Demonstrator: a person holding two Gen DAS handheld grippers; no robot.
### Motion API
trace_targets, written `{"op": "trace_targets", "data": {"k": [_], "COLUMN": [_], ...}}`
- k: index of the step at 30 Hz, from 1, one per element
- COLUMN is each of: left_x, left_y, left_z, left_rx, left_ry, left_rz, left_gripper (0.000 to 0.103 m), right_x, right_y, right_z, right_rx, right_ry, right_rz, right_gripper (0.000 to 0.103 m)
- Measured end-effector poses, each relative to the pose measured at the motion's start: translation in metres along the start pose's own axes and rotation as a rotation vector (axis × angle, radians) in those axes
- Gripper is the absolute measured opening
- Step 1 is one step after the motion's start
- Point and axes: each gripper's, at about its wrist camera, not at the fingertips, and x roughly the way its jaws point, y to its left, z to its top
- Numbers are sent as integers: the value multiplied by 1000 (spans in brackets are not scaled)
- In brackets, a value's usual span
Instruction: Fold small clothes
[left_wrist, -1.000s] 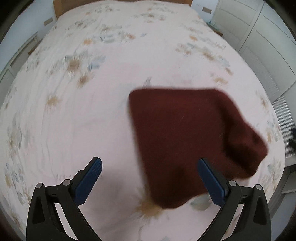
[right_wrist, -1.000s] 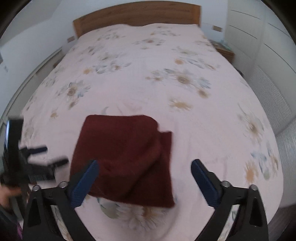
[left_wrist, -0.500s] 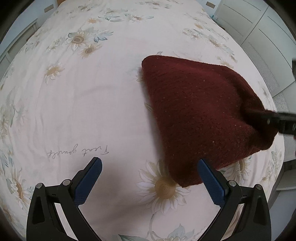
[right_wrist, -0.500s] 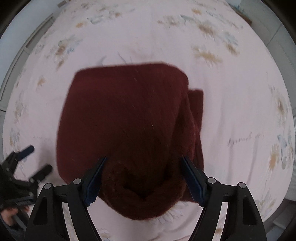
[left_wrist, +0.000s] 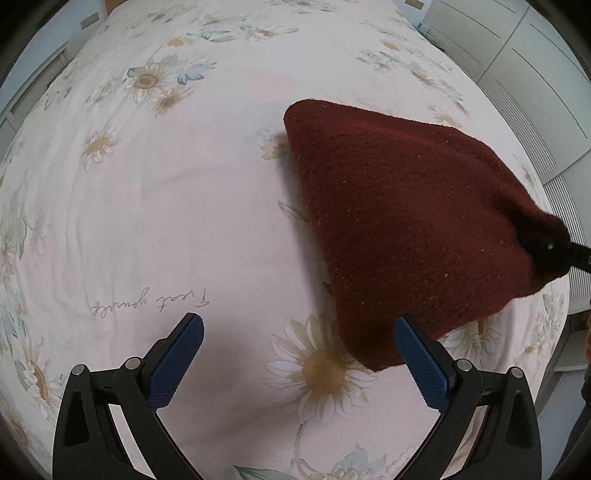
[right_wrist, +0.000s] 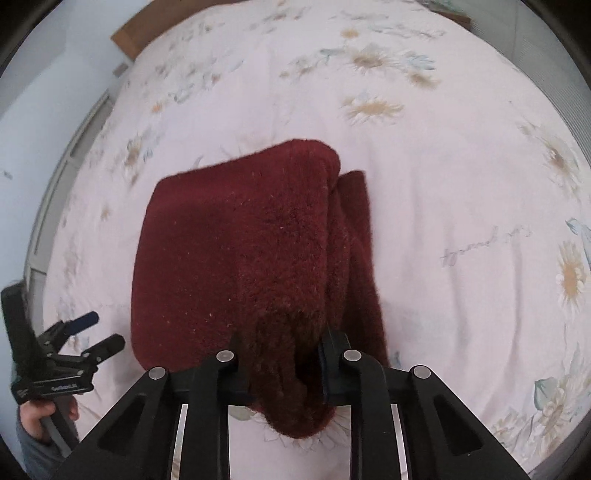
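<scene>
Folded maroon knit garment (right_wrist: 236, 258) on floral bedsheet (right_wrist: 424, 177), long axis near-to-far; right gripper (right_wrist: 284, 350) just clamped on its near end, left gripper (left_wrist: 299, 365) fingers apart.

Your right gripper (right_wrist: 286, 365) sits at the near edge of the folded garment (right_wrist: 236, 258), its jaws just closed on a bunched fold there. The garment lies on the bedspread (right_wrist: 424, 166), a second layer showing along its right side. Your left gripper (left_wrist: 299, 362) hangs over bare bedspread to the garment's left, jaws apart. The headboard (right_wrist: 129, 33) stands behind.
</scene>
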Motion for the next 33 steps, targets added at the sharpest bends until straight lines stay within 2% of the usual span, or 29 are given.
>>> {"op": "trace_targets", "data": {"k": [7, 10, 12, 18, 21, 24, 29, 31, 33], "left_x": [2, 7, 10, 10, 11, 9, 5, 4, 6], "left_y": [-13, -15, -15, -16, -14, -15, -19, -27, -35], "left_z": [1, 1, 1, 6, 14, 25, 48, 58, 65], "left_rx": [26, 21, 11, 7, 11, 17, -17, -12, -12], "left_ry": [-1, 6, 10, -4, -14, -29, -33, -37, -43], "left_rz": [-9, -8, -11, -7, 29, 48, 10, -9, -18], "left_gripper": [102, 102, 102, 102, 102, 102, 102, 102, 102], "right_x": [9, 21, 21, 20, 15, 6, -10, -8, 1], "right_y": [-34, -38, -38, -37, -36, -32, -22, -17, -13], "right_z": [-30, -38, -38, -29, -26, -18, 1, 11, 19], "right_rx": [58, 69, 75, 71, 68, 54, 36, 21, 9], "right_ry": [21, 28, 24, 42, 37, 19, -40, -40, -22], "right_rz": [-21, -6, -22, -102, -104, -108, -96, -100, -99], "right_gripper": [22, 27, 43, 71, 77, 79, 85, 89, 97]}}
